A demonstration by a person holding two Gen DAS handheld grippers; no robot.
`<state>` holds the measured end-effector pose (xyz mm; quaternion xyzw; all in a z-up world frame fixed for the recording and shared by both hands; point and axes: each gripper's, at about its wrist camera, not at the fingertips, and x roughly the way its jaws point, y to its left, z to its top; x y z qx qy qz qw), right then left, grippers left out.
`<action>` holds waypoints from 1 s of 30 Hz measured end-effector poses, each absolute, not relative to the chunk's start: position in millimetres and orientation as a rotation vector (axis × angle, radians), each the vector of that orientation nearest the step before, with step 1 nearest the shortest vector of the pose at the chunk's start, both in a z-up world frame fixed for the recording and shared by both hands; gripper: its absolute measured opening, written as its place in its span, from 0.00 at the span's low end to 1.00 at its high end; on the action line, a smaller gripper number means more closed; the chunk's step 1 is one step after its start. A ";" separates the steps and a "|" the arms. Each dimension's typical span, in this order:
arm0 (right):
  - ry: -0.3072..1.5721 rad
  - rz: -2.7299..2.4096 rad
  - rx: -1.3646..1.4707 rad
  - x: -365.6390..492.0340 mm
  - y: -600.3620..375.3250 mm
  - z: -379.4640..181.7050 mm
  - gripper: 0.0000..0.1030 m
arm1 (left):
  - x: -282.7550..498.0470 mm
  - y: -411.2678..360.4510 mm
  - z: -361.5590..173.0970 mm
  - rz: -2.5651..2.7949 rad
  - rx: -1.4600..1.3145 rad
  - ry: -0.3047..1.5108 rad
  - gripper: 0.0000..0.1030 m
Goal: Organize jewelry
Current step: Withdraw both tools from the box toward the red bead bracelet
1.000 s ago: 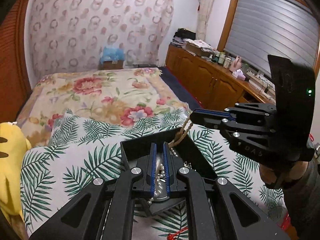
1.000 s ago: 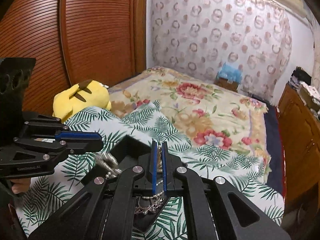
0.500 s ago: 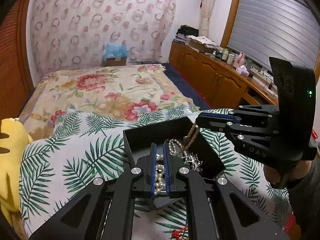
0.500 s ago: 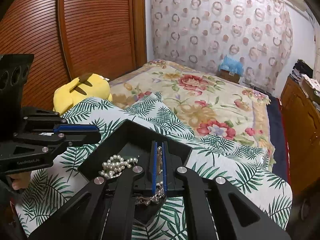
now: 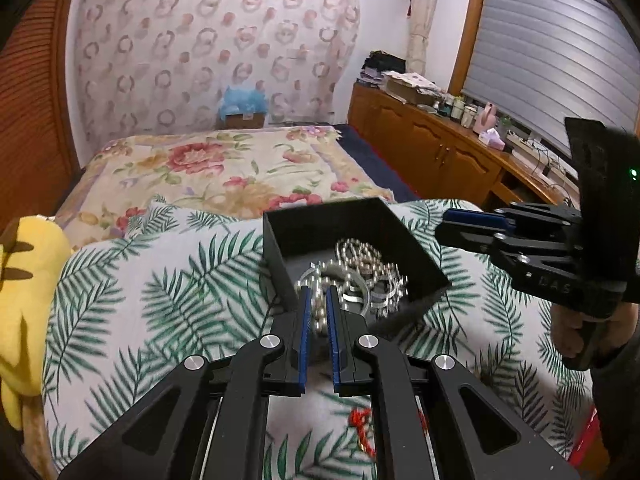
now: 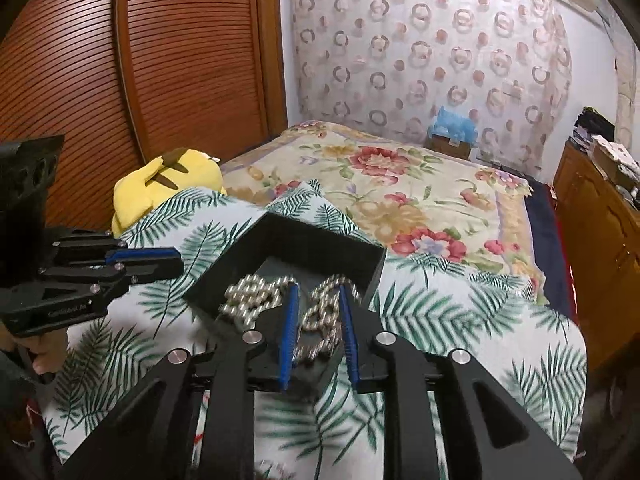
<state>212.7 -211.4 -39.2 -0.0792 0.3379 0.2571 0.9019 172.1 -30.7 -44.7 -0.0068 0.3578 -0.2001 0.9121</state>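
A black open box sits on a palm-leaf cloth with a heap of chains and beads inside. My left gripper hovers over the box's near corner, shut on a white pearl necklace that trails into the box. From the right wrist view the same box holds the pearls at its left. My right gripper is over the near edge, its jaws opening. A beaded chain lies below the gap, clear of both pads. Each gripper also shows in the other's view: right gripper, left gripper.
A yellow plush toy lies left of the cloth by the wooden wardrobe. A floral bedspread stretches behind the box. Wooden cabinets line the right wall. A small red trinket lies on the cloth under my left gripper.
Both grippers drew back toward the box's near edge and sank a little. The right jaws went from shut to apart, letting go of the bead strand. The left stayed shut on the pearls.
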 end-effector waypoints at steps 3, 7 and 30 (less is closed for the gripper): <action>0.700 0.519 -0.158 190.5 -216.0 -44.9 0.35 | 159.3 -28.5 -50.2 -0.407 -0.006 0.739 0.10; 0.710 0.509 -0.158 164.4 -216.2 -53.8 0.43 | 141.7 -27.8 -56.4 -0.407 -0.002 0.740 0.22; 0.793 0.514 -0.157 82.9 -202.7 -102.4 0.55 | 84.8 -18.8 -94.1 -0.349 0.025 0.756 0.88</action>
